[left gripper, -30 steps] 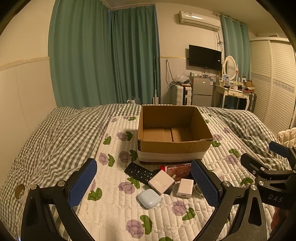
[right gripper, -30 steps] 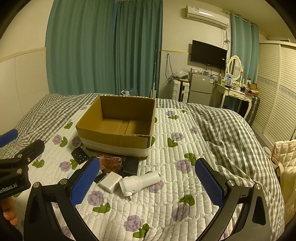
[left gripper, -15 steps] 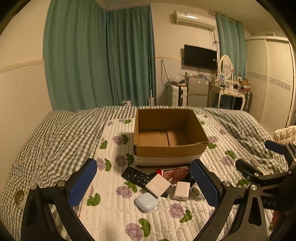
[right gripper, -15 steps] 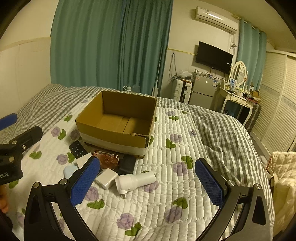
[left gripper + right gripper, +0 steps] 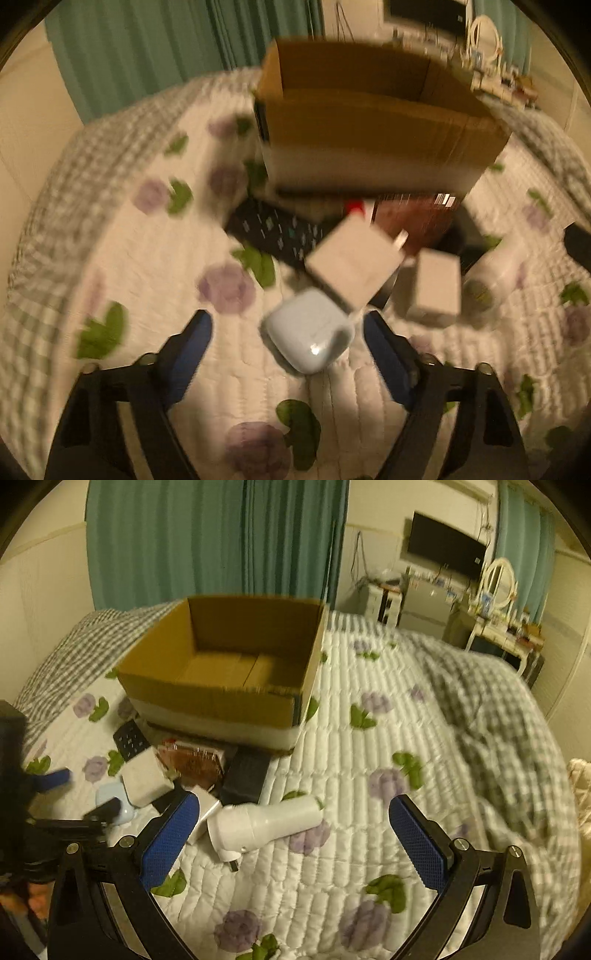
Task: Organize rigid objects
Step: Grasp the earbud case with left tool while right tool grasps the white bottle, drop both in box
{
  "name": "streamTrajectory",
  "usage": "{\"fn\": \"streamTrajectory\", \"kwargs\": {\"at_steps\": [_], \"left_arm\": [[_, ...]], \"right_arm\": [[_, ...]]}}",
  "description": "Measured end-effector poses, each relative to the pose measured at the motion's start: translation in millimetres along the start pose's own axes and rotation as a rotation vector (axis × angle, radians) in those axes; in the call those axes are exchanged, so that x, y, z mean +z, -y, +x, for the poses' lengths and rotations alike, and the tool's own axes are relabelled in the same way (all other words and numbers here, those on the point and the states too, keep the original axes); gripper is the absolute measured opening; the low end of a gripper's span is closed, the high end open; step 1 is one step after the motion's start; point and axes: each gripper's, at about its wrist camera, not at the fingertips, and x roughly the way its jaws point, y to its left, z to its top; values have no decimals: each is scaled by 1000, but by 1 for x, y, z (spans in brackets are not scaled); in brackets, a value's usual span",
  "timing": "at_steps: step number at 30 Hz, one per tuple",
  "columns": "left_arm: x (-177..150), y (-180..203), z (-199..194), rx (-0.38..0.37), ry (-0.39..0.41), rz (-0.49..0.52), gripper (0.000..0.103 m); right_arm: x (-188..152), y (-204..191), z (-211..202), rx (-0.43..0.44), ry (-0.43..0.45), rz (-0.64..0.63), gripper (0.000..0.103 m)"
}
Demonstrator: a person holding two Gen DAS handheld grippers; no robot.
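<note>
An open, empty cardboard box (image 5: 229,664) stands on the quilted bed; it also shows in the left wrist view (image 5: 369,122). In front of it lies a pile: a pale blue earbud case (image 5: 310,330), two white chargers (image 5: 354,258) (image 5: 436,288), a black remote (image 5: 273,232), a reddish-brown flat box (image 5: 410,218) and a white cylinder device (image 5: 266,819). My left gripper (image 5: 284,347) is open, low over the bed, its jaws on either side of the blue case. My right gripper (image 5: 291,834) is open above the bed near the white cylinder.
A black block (image 5: 245,775) lies beside the pile. A checked blanket (image 5: 495,709) is bunched on the bed's right side. Green curtains (image 5: 221,539), a TV (image 5: 443,554) and a dressing table (image 5: 495,627) stand beyond the bed.
My left gripper has dropped and moved forward to the pile, now straddling the blue case. My right gripper has moved closer to the pile and box. Both stay open.
</note>
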Motion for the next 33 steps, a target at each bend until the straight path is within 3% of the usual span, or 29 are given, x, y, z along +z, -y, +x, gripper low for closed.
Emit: {"fn": "streamTrajectory", "kwargs": {"at_steps": [5,9,15,20,23,25,32,33], "left_arm": [[-9,15,17,32,-18,70,76],[-12,17,14,25,-13,77,59],[-3,14,-5,-12,36,54,59],[9,2,-28,-38,101,21,59],[12,-2,-34,-55,117,3,59],[15,-5,-35,-66,120,-7,59],[25,-15,-28,-91,127,-10,59],[26,-16,-28,-90,129,-8,59]], "right_arm": [[-9,3,24,0,-96,30,103],[-13,0,34,-14,-144,31,103],[-15,-15,39,-22,-180,30,103],[-9,-19,48,-41,-205,124,102],[-6,-21,65,-19,-242,189,97],[-6,-24,78,-53,-268,210,85],[-12,-24,98,-44,-287,261,74],[-13,-23,96,-32,-282,257,68]]}}
